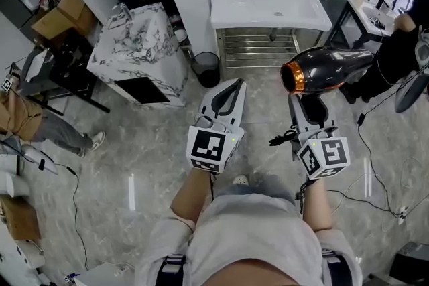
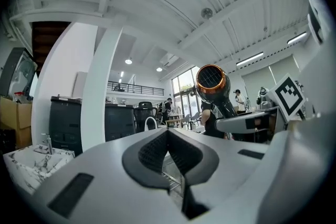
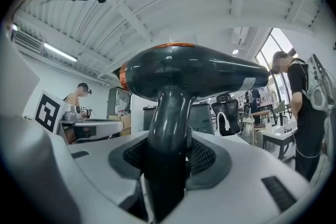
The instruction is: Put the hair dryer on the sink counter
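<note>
1. Black glossy handle of the hair dryer [image 3: 194, 73] stands upright between the jaws of the right gripper [image 3: 170, 160]. Both ribbed pads press on it, with the jaws set fairly wide and the grip low on the handle.
2. Left gripper [image 2: 168, 152]: jaws closed together, pads meeting, nothing held. It hovers beside the right one, on the person's side of the sink counter.
3. Dryer body lies crosswise above the jaws, copper-ringed end toward the left gripper. It is held in the air, short of the sink counter [image 1: 231, 10], off its near right corner, and not yet over the white surface.
4. Black cord [image 1: 281, 138] loops just beside the right gripper; probably the dryer's own.
5. Risks, as judged:
   - The load is head-heavy on a round handle, so it may swivel or slide in the pads if tilted.
   - The cord could snag on the metal rack [image 1: 258, 43] under the counter during the reach.
   - Set down near the rim or on the basin's slope, the rounded body may roll off.
</note>
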`<state>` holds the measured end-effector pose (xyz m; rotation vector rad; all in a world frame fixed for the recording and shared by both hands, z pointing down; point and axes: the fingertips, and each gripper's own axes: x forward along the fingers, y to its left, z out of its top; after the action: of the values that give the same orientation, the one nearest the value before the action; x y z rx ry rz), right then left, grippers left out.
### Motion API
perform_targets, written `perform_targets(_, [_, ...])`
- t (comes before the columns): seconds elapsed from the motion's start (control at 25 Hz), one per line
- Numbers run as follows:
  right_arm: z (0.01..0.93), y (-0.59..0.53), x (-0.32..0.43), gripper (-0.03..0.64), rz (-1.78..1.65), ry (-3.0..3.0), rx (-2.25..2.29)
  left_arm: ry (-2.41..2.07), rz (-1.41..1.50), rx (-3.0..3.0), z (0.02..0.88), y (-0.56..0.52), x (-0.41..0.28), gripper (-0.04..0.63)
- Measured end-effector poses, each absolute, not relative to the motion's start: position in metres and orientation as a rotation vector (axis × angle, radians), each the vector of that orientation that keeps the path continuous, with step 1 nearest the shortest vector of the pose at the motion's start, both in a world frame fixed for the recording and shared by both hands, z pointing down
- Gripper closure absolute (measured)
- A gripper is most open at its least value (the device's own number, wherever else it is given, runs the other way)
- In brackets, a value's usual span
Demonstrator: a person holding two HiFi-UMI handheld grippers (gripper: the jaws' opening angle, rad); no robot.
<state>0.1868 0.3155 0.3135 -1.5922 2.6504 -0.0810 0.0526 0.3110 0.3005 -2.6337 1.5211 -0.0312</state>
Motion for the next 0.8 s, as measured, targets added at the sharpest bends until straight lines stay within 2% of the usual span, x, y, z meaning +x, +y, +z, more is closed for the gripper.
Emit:
perform_targets(0.52, [0.313,0.247,0.166,0.430,-0.062,2.684,-1.577,1.585,-0.001,-2.627,0.308,0.247,0.025,0.584])
perform_targets(0.8, [0.324,0.178,0.178,0.430,-0.059,2.693,-1.540,1.605,0.004,-2.598,0.316,0.178,0.039,0.584])
